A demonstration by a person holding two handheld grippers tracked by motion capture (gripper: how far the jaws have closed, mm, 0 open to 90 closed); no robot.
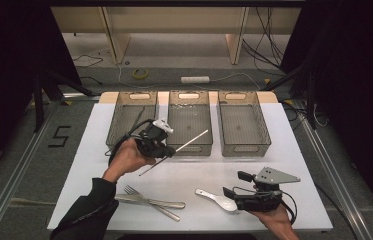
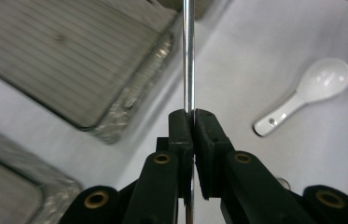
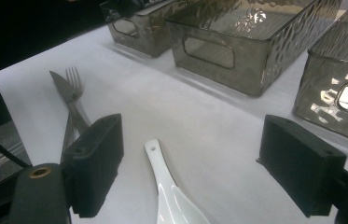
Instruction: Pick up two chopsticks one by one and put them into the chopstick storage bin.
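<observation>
One thin metal rod (image 1: 176, 149) sits clamped between the jaws of the left gripper (image 1: 166, 150), raised off the table (image 1: 294, 150) near the middle bin (image 1: 190, 124); the right gripper (image 1: 230, 192) gapes empty near the front edge, over the spoon (image 1: 216, 199)

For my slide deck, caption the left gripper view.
Left gripper clamps a metal chopstick above the white table, ceramic spoon alongside.

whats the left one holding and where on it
The left hand-held gripper is shut on a thin metal rod, clamped partway along its length. The right hand-held gripper holds nothing.
</observation>
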